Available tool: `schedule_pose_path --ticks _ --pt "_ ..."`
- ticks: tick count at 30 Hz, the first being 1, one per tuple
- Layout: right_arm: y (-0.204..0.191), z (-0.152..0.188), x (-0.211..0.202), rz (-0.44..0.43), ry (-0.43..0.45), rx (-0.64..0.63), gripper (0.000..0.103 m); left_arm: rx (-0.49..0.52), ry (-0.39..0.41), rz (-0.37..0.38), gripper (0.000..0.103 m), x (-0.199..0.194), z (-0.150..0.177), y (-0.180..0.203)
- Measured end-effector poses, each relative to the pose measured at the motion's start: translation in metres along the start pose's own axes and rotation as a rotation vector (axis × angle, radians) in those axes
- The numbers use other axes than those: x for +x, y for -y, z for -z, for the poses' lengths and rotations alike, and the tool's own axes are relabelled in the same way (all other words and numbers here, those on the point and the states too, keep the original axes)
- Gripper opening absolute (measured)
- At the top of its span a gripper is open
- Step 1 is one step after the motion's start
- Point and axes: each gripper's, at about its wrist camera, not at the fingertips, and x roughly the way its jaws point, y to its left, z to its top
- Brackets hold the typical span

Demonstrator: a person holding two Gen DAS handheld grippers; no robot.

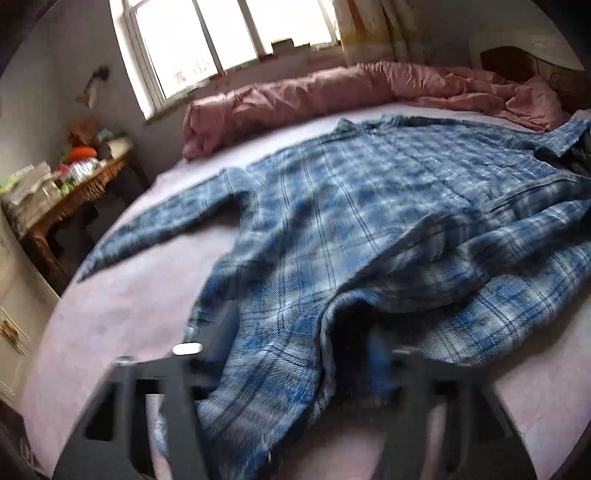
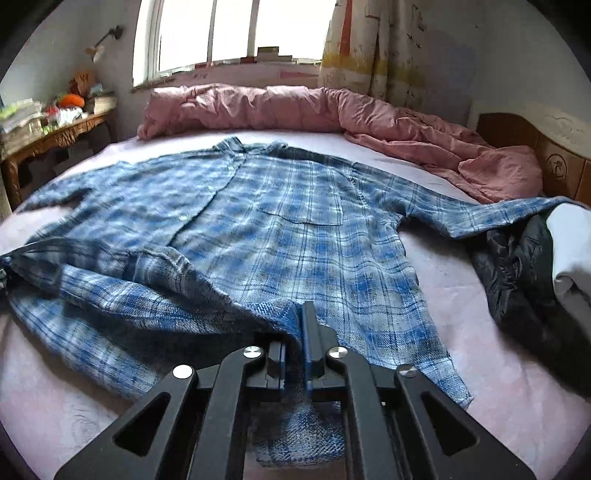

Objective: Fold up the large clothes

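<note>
Now the blue plaid shirt (image 2: 280, 229) is lying spread front-up across the bed (image 2: 461, 354), collar to the far side by the window (image 2: 229, 33), hem on the near side. Its chest pocket (image 2: 310, 206) is showing right of the button line. One sleeve is stretching out far right, its cuff touching a dark jacket (image 2: 517, 273) bunched at the bed's right edge. Left sleeve is reaching toward the left side in the left wrist view.

Right claw (image 2: 294, 350) is sitting nearly closed w/ the shirt's near hem caught between its blue pads (image 2: 307, 332), fabric draping over the left finger and bunching up to the left. So it's gripping the hem.

Left claw (image 1: 291, 373) is blurry, but the jaws are standing wide apart, w/ the shirt's near hem lying between them and a raised fold of cloth just beyond; pads aren't pressing on it.

Pink duvet (image 2: 258, 107) is lying rolled along the far edge of the bed, under the window. A cluttered wooden tabletop (image 1: 77, 184) is standing off to the left.
</note>
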Motion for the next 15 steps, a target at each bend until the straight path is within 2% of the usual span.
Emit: schedule_pose_path --ticks 2,4,6,9,11,13,14,15 --pt "0.001 0.002 -0.002 -0.001 -0.011 0.005 0.049 0.032 -0.003 0.002 0.070 -0.006 0.004 0.005" --pt "0.000 0.006 -0.007 -0.001 -0.019 -0.010 0.064 0.056 -0.015 -0.003 0.075 -0.008 0.006 0.009" --pt "-0.003 0.010 -0.014 0.013 -0.020 -0.047 0.065 0.067 -0.015 -0.017 0.075 -0.012 0.009 0.012" --pt "-0.008 0.015 -0.032 0.046 0.027 -0.106 0.065 0.060 0.010 -0.021 0.075 -0.021 0.010 0.011" --pt "-0.009 0.015 -0.042 0.029 0.056 -0.113 0.067 0.036 0.040 -0.036 0.075 -0.027 0.010 0.007" --pt "-0.011 0.015 -0.046 -0.070 0.034 -0.118 0.067 0.010 0.063 -0.053 0.075 -0.033 0.010 0.002" --pt "-0.012 0.015 -0.045 -0.139 0.002 -0.125 0.067 -0.008 0.070 -0.060 0.075 -0.034 0.010 -0.002" --pt "-0.015 0.016 -0.042 -0.247 -0.053 -0.142 0.067 -0.023 0.073 -0.068 0.075 -0.034 0.010 -0.005"
